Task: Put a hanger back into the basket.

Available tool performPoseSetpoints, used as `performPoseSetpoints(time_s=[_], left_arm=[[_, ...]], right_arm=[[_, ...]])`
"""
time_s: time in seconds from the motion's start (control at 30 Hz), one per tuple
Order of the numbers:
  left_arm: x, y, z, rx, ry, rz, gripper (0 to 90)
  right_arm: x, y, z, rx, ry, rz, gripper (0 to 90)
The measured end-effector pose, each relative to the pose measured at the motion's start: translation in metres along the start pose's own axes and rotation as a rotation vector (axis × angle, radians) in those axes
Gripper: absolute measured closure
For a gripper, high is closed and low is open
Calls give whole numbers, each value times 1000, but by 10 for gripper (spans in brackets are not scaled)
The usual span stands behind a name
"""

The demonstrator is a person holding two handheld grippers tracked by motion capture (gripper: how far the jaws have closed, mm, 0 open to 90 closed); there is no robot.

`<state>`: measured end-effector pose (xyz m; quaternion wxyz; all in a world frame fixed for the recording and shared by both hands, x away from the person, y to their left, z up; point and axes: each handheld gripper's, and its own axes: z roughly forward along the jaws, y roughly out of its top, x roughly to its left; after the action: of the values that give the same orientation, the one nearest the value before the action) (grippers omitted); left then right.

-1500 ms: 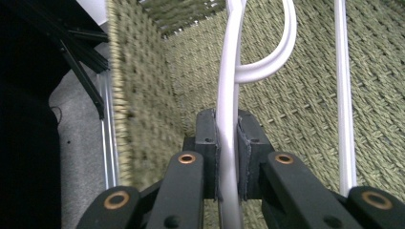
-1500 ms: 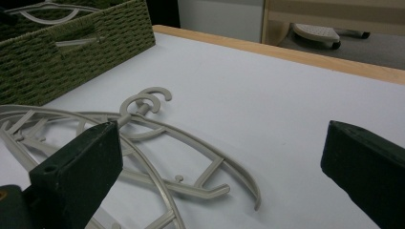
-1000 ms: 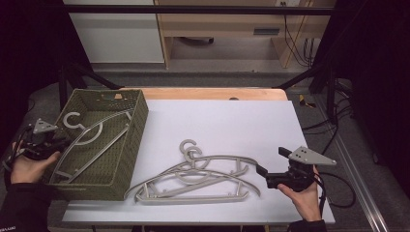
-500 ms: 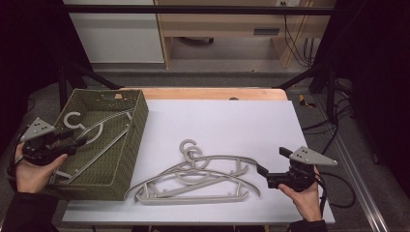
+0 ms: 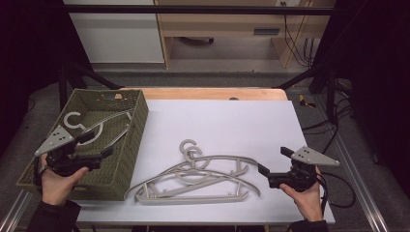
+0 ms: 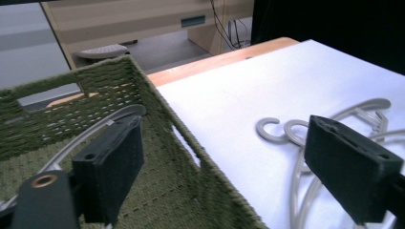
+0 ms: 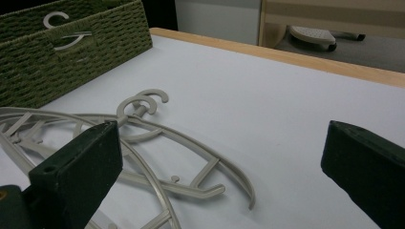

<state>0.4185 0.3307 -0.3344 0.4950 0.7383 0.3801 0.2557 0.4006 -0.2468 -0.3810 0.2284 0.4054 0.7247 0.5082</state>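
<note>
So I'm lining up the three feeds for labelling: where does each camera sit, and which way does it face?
High view: fixed above the person's table edge, looking forward and down; both forearms, left gripper and right gripper show.
Left gripper view: rides the left gripper over the green basket, facing the hangers on the table; its open black jaws show.
Right gripper view: rides the right gripper, low, facing the basket; its open jaws show.
All share the basket and the hangers.
</note>
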Motion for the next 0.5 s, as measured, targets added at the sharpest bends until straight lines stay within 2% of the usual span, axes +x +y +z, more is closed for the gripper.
performPoseSetpoints(time_s=[0.3, 0.5], left_arm=[[-25, -1, 9, 20, -75, 51, 109], [-43, 0, 23, 62, -121, 106, 108]], right_arm=[[0, 0, 0, 3, 4, 3, 5], [1, 0, 2, 8, 7, -5, 5]])
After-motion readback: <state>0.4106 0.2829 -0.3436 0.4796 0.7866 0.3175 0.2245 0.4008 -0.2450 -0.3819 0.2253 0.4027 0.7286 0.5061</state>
